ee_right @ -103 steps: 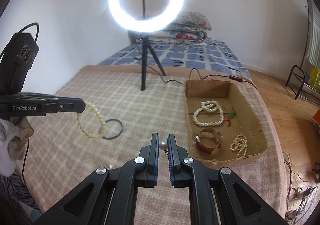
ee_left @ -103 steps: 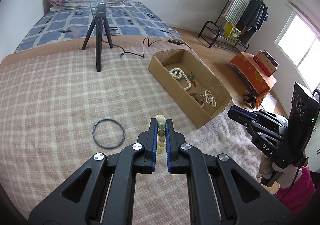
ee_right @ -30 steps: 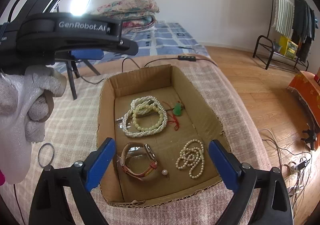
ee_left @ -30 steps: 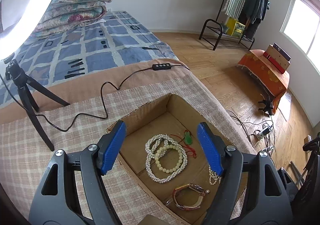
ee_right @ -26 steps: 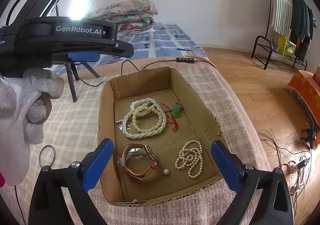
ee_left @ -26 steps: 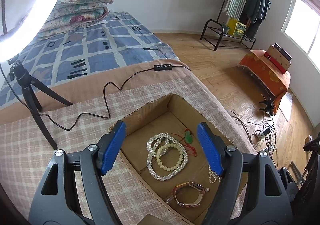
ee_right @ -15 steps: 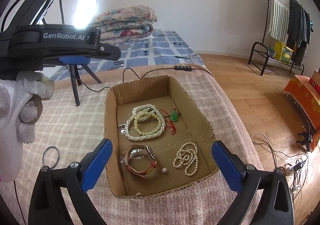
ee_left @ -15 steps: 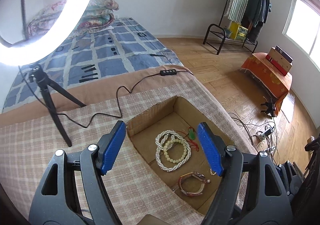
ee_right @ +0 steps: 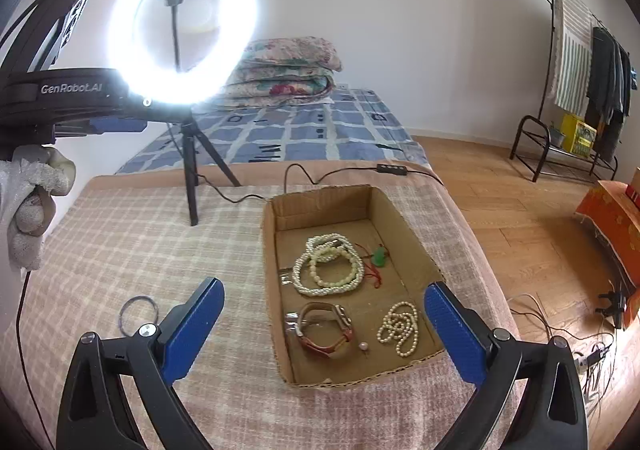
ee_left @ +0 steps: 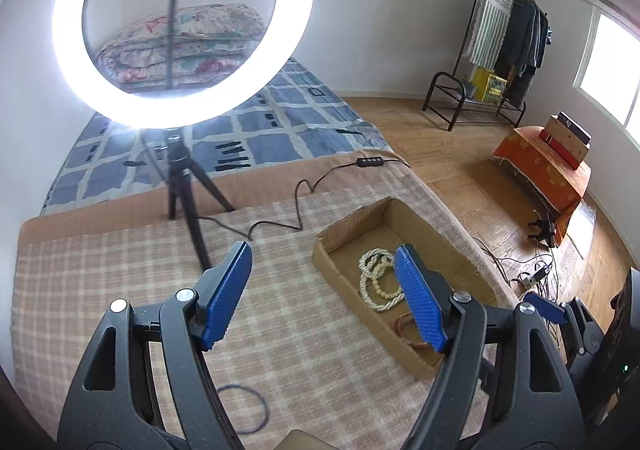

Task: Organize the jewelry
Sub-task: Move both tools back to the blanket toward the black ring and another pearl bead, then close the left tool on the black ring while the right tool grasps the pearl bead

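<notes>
A shallow cardboard box (ee_right: pixel 320 206) lies on the checked blanket. Inside it are a pearl necklace with a pale bead bracelet (ee_right: pixel 328 270) on top, a green pendant (ee_right: pixel 378 256) on red cord, a brown-strapped watch (ee_right: pixel 324 330), a small pearl strand (ee_right: pixel 400 322) and one loose pearl (ee_right: pixel 363 346). A dark ring (ee_right: pixel 138 314) lies on the blanket left of the box. My right gripper (ee_right: pixel 324 288) hangs open and empty above the box's near half. My left gripper (ee_left: pixel 323 254) is open and empty, left of the box (ee_left: pixel 360 232), with the dark ring (ee_left: pixel 248 406) below it.
A lit ring light on a black tripod (ee_left: pixel 180 170) stands at the blanket's far side, its cable and controller (ee_left: pixel 370 162) running behind the box. The bed edge drops to wooden floor on the right. A gloved hand (ee_right: pixel 28 202) holds the left gripper.
Both grippers have drawn back and up from the box, still open. The left one has swung to the left, so the ring light and the dark ring have come into its view.
</notes>
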A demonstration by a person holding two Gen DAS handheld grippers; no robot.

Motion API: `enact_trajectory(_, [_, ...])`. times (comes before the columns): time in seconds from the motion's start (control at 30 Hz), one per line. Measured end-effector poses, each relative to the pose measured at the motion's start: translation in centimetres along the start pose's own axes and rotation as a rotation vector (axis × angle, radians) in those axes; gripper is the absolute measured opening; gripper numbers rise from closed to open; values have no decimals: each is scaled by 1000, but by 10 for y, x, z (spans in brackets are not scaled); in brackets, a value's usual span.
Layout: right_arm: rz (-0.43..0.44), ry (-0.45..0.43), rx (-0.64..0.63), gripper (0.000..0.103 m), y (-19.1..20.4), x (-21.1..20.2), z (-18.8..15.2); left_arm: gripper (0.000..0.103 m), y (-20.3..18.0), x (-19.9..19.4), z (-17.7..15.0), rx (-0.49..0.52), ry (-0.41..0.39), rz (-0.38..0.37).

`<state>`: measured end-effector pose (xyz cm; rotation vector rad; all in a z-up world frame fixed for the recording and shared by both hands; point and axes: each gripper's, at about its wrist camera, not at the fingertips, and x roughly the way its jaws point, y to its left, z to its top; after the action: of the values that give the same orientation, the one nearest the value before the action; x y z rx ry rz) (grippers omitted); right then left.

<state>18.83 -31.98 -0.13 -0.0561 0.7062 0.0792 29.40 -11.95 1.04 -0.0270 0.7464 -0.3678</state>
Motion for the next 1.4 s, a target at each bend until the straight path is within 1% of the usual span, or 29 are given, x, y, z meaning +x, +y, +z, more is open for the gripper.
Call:
enact_trajectory(0.17, [48,-21,-27,101,17,-6,-1,76,27,-24,-20,-1,1,23])
enact_trajectory(0.3, [94,-37,-49,101,32,-10,-6,76,50,-35,-40,-18,23,37])
enact_trajectory(0.47, [163,-37,-84,96,51,-11,-13,76,74,-39,-68,-41,63,45])
enact_trajectory(0.57, [222,-24,-111,90,65,-11,-23,76,86,-38,-84,-53,89,46])
enact_trajectory(0.63, [265,-8,-142,84,77,-11,-32,76,95,-34,-94,-76,112,39])
enact_trajectory(0.7, [302,14,-177,80,88,-10,-41,76,102,-31,-102,-95,134,33])
enact_trajectory(0.77, [324,56,-211,76,98,-5,-51,76,108,-26,-111,-112,159,24])
enact_trajectory(0.83, [348,99,-233,68,107,0,-62,76,113,-20,-121,-121,185,9])
enact_trajectory(0.93, [390,158,-274,60,118,8,-77,76,119,-10,-135,-138,228,-2])
enact_trajectory(0.97, [398,171,-289,58,121,9,-82,75,120,-6,-139,-143,242,-8])
enact_trajectory(1.0, [405,183,-303,55,125,11,-86,72,121,-3,-142,-145,255,-10])
enact_trajectory(1.07, [418,208,-325,54,131,14,-92,70,122,4,-149,-143,282,-14])
enact_trajectory(1.17, [443,239,-345,48,138,19,-100,68,124,15,-159,-152,321,-19])
enact_trajectory(1.2, [451,248,-351,46,139,20,-103,63,125,19,-161,-155,334,-20])
enact_trajectory(1.23, [458,258,-356,45,140,22,-105,61,126,23,-164,-159,348,-20])
enact_trajectory(1.4, [473,295,-376,43,147,29,-117,59,137,40,-171,-212,388,-18])
